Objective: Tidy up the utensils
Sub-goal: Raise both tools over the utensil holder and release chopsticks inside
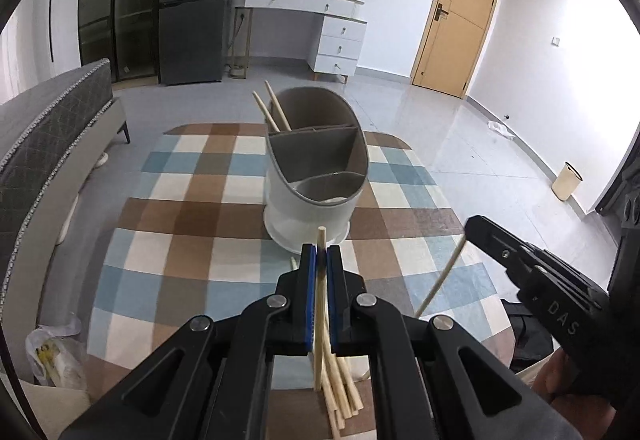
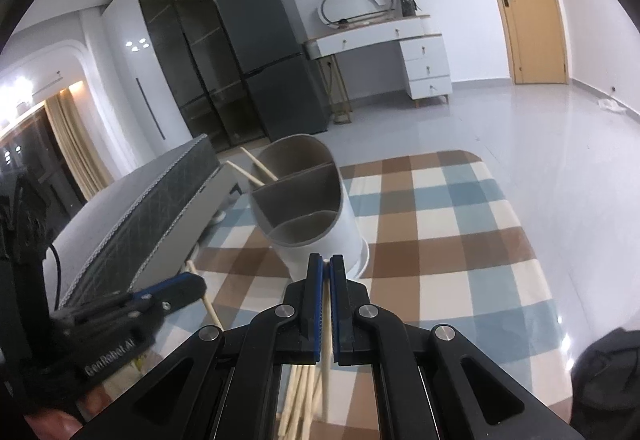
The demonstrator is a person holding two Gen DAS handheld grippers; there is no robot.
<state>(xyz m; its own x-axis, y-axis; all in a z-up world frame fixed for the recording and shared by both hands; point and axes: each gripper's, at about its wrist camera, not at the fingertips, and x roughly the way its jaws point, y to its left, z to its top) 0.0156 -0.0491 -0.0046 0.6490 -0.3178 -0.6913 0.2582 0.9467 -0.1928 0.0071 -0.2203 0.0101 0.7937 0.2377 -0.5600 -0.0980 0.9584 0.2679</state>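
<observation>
Grey tiled floor (image 1: pixel 460 144) runs wide and bare on my right toward the wooden door (image 1: pixel 460 8), while a quilted grey bench (image 1: pixel 52 128) crowds the table's left edge. Checked tablecloth (image 1: pixel 192 224) in brown, blue and cream covers the rounded table, with free cloth showing on both sides of the utensil caddy (image 1: pixel 312 176). Against the far wall I note a dark fridge (image 1: pixel 192 0) and a white dressing table (image 1: pixel 320 16) with an oval mirror and a plant. White outside and grey inside, the caddy stands upright mid-table, split into several compartments; two chopsticks (image 1: pixel 272 112) lean out of its far compartment toward the left, and the middle one looks bare. My left gripper (image 1: pixel 321 260) is clamped on a single chopstick (image 1: pixel 320 304), which stands nearly upright just in front of the caddy's base. Below it a loose bundle of chopsticks (image 1: pixel 340 392) lies at the near table edge. My right gripper (image 2: pixel 329 272) is pinched on another chopstick (image 2: pixel 327 344), close to the caddy's base. Each gripper shows in the other's view, well apart from it.
</observation>
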